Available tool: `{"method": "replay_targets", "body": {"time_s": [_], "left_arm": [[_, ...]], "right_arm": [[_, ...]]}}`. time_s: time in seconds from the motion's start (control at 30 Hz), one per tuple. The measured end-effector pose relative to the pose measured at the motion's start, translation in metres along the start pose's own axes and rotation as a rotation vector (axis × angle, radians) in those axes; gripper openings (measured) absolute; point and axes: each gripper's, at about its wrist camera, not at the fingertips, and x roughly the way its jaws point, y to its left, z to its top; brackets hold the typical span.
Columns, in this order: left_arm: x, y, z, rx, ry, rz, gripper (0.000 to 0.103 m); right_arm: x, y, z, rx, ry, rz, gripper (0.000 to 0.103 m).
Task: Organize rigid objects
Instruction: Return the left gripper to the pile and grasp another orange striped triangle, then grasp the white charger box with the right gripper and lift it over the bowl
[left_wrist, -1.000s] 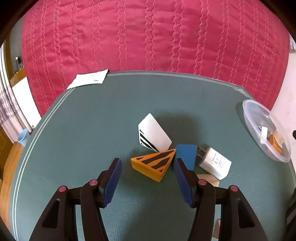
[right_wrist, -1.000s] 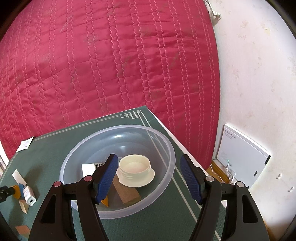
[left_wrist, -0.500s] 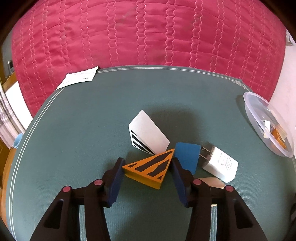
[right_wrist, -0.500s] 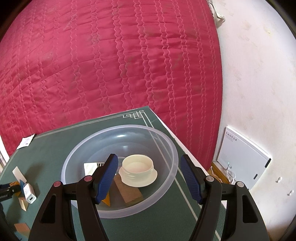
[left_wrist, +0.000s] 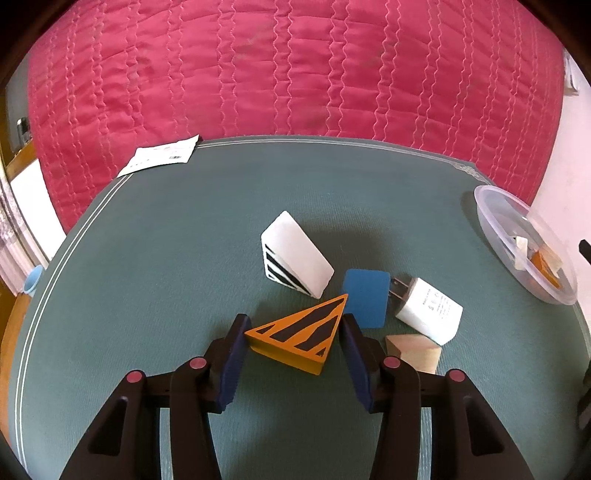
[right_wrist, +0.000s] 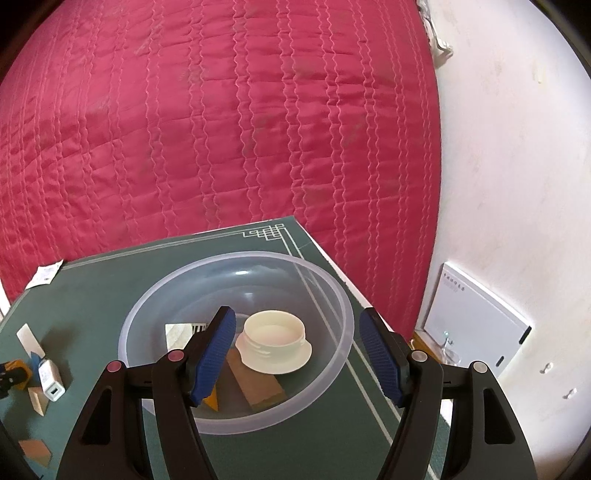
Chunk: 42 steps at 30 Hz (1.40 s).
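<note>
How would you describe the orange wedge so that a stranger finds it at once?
On the green table mat, look between the blue pads of the left tool. There lies the orange triangular wedge with black stripes. Its white neighbour is striped too, but only this one is orange.

partly hidden behind the blue pad (right_wrist: 216, 354) in the bowl (right_wrist: 332, 306): orange wedge (right_wrist: 212, 400), white card (right_wrist: 181, 332). charger (left_wrist: 430, 314) print too small to read.

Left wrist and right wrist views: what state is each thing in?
Left hand-held gripper: open, straddling the orange wedge.
Orange wedge: flat on the table, not yet clamped.
Right hand-held gripper: open, empty, above the bowl.
Clear bowl: upright, partly filled.
Cream lid: lying in the bowl.
</note>
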Motion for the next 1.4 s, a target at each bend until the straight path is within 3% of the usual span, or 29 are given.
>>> {"method": "replay_targets", "body": {"time_s": [0.17, 0.3, 0.47, 0.6, 0.73, 1.03, 1.3, 1.4], "left_arm": [[-0.01, 0.006, -0.007, -0.026, -0.003, 0.0, 0.052], [-0.017, 0.012, -0.012, -0.05, -0.009, 0.004, 0.052], [-0.022, 0.015, -0.016, -0.062, -0.018, 0.002, 0.052], [-0.024, 0.015, -0.018, -0.065, -0.033, 0.009, 0.052], [-0.025, 0.018, -0.021, -0.075, -0.04, 0.009, 0.052], [-0.027, 0.025, -0.022, -0.106, -0.042, -0.009, 0.052], [-0.026, 0.027, -0.024, -0.116, -0.032, -0.013, 0.052], [-0.026, 0.026, -0.024, -0.115, -0.029, -0.014, 0.052]], "right_arm": [[-0.002, 0.01, 0.0, -0.044, -0.003, -0.017, 0.071], [-0.009, 0.028, -0.002, -0.068, 0.009, 0.028, 0.071], [-0.024, 0.078, -0.008, -0.135, 0.047, 0.211, 0.071], [-0.019, 0.124, -0.013, -0.171, 0.154, 0.397, 0.071], [-0.011, 0.16, -0.025, -0.215, 0.233, 0.485, 0.071], [0.016, 0.213, -0.038, -0.291, 0.347, 0.558, 0.068], [0.028, 0.238, -0.05, -0.388, 0.411, 0.549, 0.052], [0.026, 0.239, -0.051, -0.394, 0.406, 0.541, 0.04]]}}
